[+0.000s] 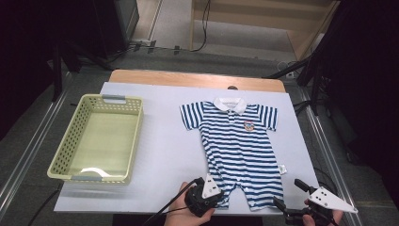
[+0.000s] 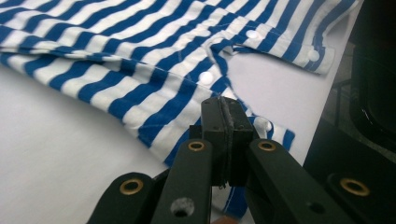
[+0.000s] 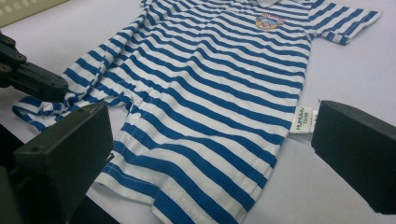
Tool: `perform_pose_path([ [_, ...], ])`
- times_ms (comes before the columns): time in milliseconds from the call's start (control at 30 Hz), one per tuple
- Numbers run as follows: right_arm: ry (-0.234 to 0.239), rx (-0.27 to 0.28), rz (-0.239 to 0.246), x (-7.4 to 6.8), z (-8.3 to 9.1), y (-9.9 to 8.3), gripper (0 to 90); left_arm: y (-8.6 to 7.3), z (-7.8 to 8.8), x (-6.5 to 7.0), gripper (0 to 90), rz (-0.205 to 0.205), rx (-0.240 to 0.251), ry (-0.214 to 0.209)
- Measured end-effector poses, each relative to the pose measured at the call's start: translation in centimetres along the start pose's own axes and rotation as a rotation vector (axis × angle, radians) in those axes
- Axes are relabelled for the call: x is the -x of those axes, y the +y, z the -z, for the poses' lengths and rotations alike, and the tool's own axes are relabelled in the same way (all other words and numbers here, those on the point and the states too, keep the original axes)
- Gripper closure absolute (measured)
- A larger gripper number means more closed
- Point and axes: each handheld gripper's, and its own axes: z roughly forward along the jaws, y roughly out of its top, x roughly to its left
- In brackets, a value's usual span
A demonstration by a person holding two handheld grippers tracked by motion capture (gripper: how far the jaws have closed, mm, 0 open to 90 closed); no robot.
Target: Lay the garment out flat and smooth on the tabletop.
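A blue-and-white striped baby romper (image 1: 240,141) with a white collar lies flat, collar away from me, on the white table cover (image 1: 164,141). My left gripper (image 1: 219,197) sits at the near edge on the romper's left leg. In the left gripper view its jaws (image 2: 225,109) are pressed together on the striped leg hem (image 2: 261,126), beside the snap buttons. Cloth bunches there in the right gripper view, around the left gripper (image 3: 32,79). My right gripper (image 1: 289,195) hovers open just off the romper's right leg (image 3: 187,186), its jaws spread wide with nothing between them.
A pale green perforated basket (image 1: 136,106) stands empty at the left of the table. A white care label (image 3: 302,119) sticks out of the romper's right side seam. The table's near edge (image 1: 141,209) lies right under both hands. Dark stands and cables surround the table.
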Motion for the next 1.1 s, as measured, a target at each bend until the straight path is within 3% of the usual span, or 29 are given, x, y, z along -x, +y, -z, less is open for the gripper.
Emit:
perform_pose_path([
  [600, -0.006, -0.001, -0.005, 0.1, 0.0, 0.0, 0.0, -2.4, 4.0, -2.5, 89.8, 0.085, 0.027, 0.040],
  [700, -0.006, -0.005, -0.003, 0.1, 0.0, 0.0, 0.0, -2.5, 4.3, -2.7, 80.6, 0.101, 0.040, 0.035],
  [767, -0.005, -0.003, -0.005, 0.0, -0.1, 0.0, 0.0, -2.0, 4.4, -2.7, 73.7, 0.103, 0.053, 0.041],
  [900, -0.005, -0.008, 0.000, 0.0, -0.2, 0.0, 0.0, -0.8, 3.7, -2.3, 69.4, 0.095, 0.070, 0.037],
  [1033, -0.005, -0.008, 0.000, -0.1, -0.3, 0.0, 0.0, -0.2, 2.3, -2.0, 67.5, 0.089, 0.040, 0.034],
  [1100, -0.005, -0.008, -0.002, 0.0, -0.3, 0.0, 0.0, -0.1, 1.6, -1.7, 66.0, 0.078, 0.022, 0.063],
])
